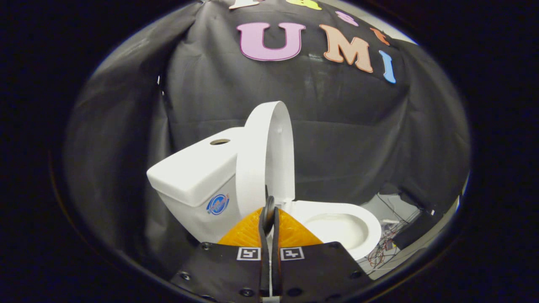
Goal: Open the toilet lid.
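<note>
While the lid stands raised, the gripper is closed.

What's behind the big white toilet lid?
Behind the raised white plastic lid stands the white ceramic tank; the lid hides the tank's near end. The shut fingers sit just before the lid.

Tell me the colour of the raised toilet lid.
White, seen in the gripper view: toilet lid, just beyond the shut gripper.

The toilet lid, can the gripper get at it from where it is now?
Probably yes: the gripper, fingers closed together, sits just before the upright toilet lid, with nothing between them.
</note>
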`<state>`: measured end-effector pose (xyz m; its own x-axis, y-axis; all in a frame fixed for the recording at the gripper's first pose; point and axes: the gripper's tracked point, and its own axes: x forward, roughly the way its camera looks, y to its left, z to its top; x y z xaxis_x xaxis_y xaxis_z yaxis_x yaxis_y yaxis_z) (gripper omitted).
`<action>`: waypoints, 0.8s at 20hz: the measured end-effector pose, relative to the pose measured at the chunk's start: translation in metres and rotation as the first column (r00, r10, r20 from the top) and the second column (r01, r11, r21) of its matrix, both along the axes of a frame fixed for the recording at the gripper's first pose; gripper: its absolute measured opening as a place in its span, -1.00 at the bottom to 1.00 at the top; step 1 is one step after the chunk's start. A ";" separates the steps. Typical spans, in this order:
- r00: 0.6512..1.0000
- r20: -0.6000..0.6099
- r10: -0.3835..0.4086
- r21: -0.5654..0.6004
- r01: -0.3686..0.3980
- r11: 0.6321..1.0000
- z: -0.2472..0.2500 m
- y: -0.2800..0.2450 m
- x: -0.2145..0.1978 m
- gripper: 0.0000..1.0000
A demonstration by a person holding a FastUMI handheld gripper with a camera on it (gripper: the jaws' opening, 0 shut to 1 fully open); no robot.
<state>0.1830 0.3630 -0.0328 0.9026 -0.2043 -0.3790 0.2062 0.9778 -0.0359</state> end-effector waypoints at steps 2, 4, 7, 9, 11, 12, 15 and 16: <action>1.000 0.001 0.002 -0.017 -0.002 1.000 0.000 0.008 0.002 -0.87; 1.000 0.007 -0.012 -0.029 0.012 0.999 0.001 0.010 0.003 -0.87; 0.999 0.004 -0.033 -0.037 0.033 0.999 0.001 0.016 0.005 -0.87; 1.000 0.001 -0.025 -0.047 0.025 0.999 0.000 0.020 0.006 -0.87; 1.000 0.003 -0.019 -0.058 0.019 0.998 0.002 0.023 0.008 -0.76; 1.000 0.005 -0.015 -0.069 0.015 0.998 0.002 0.025 0.008 -0.76; 1.000 0.022 0.006 -0.099 -0.004 0.995 0.000 0.031 0.012 -0.67; 1.000 0.022 0.016 -0.120 -0.013 0.993 0.002 0.031 0.010 -0.59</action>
<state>0.1929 0.3939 -0.0310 0.9140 -0.2342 -0.3314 0.1945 0.9696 -0.1486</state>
